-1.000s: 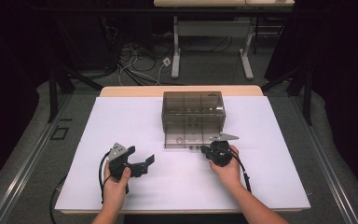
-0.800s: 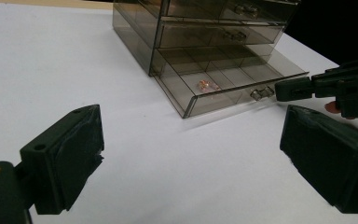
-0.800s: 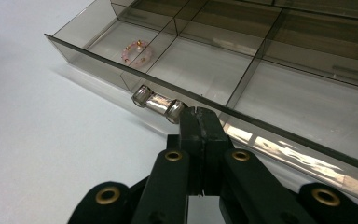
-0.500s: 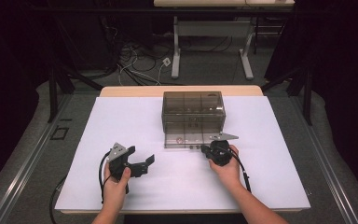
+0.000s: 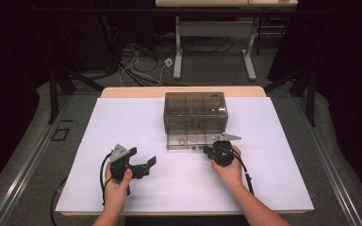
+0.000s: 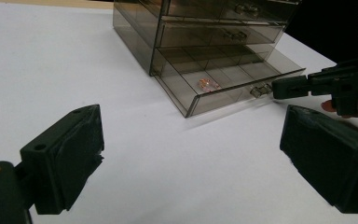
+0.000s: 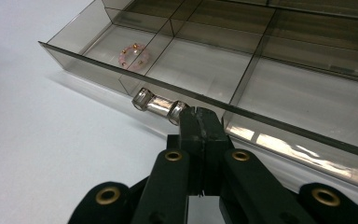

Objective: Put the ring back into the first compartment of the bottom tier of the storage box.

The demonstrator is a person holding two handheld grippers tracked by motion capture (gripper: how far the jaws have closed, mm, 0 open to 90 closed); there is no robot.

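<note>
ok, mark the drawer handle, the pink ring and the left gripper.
drawer handle (image 7: 160,105), right gripper view, middle of the bar
pink ring (image 7: 134,55), right gripper view, its band
left gripper (image 5: 147,165), high view, between the fingers

Middle of table: smoky drawer cabinet blocks the way, its bottom drawer pulled out toward the person.
Left of cabinet: bare white tabletop, open passage.
Right of cabinet: bare too.
Drawer front: right gripper against the handle.
</note>
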